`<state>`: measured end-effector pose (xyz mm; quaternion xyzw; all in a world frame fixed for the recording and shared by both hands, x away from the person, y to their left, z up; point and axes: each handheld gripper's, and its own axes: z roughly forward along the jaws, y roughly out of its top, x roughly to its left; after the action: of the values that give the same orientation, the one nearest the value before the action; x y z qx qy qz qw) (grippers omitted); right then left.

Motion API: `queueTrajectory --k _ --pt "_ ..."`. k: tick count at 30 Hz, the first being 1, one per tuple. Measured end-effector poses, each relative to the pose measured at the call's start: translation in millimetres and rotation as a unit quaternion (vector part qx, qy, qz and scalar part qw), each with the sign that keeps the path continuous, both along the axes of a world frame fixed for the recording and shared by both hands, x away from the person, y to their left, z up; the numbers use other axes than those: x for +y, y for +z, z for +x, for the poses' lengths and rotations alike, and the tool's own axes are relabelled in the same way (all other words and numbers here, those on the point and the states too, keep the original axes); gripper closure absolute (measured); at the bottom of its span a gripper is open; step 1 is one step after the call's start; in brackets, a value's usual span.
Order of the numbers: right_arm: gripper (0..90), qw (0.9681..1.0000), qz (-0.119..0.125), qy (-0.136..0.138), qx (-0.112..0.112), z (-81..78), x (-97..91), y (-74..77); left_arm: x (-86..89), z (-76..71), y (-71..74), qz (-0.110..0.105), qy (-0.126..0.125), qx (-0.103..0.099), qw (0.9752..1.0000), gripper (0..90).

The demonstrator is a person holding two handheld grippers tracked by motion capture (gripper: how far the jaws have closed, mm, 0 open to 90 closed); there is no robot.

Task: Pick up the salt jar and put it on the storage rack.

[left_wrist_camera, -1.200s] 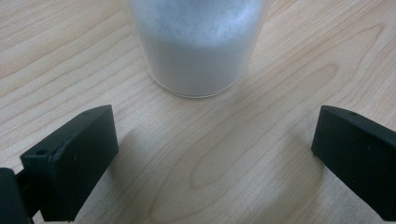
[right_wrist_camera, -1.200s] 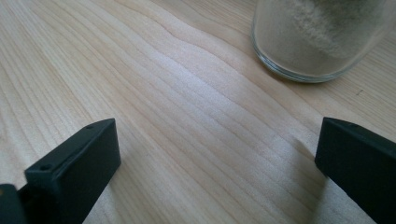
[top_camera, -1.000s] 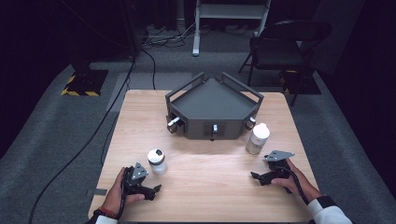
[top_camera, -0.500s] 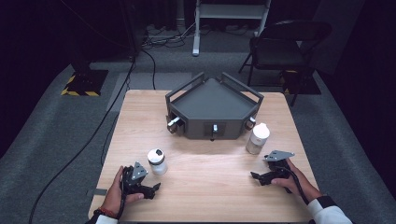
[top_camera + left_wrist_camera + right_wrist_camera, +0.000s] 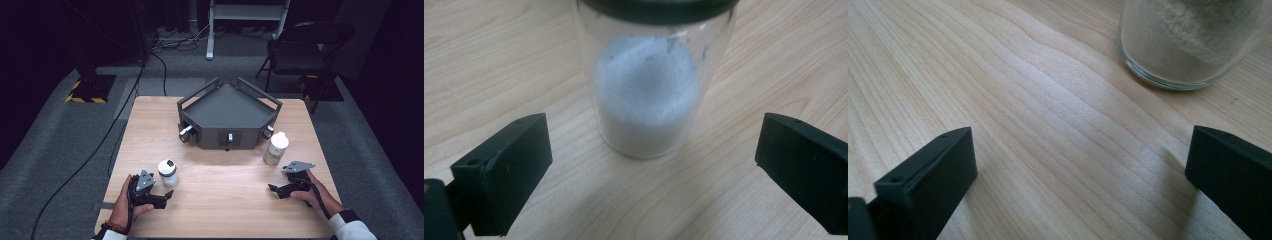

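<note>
A small glass jar of white powder with a dark lid [image 5: 168, 173] [image 5: 649, 95] stands on the wooden table [image 5: 220, 195] at the front left. My left gripper [image 5: 168, 196] [image 5: 649, 170] rests just in front of it, open, jaws wide apart with the jar beyond them. A second glass jar with a white cap [image 5: 275, 148] [image 5: 1193, 45] holds pale powder at the right. My right gripper [image 5: 274, 189] [image 5: 1078, 180] lies in front of it and to the left, open over bare wood.
A dark grey angular rack with handles and knobs [image 5: 227, 115] occupies the middle back of the table. A folding chair [image 5: 305, 47] and cables [image 5: 100, 145] are on the floor beyond the table.
</note>
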<state>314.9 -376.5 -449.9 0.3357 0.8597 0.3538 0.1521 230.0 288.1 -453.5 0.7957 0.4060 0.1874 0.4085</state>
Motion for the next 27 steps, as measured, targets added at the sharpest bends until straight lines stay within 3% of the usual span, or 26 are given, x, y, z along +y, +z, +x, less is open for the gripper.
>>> queueTrajectory --k 4,27 --pt "0.0 1.0 0.0 0.0 0.0 0.0 0.1 0.0 1.2 1.5 2.6 -0.009 0.002 -0.002 1.0 1.2" --pt "0.0 1.0 0.0 0.001 0.0 0.8 0.3 -0.1 -3.5 18.4 15.3 -0.012 0.0 -0.006 0.9999 1.0"
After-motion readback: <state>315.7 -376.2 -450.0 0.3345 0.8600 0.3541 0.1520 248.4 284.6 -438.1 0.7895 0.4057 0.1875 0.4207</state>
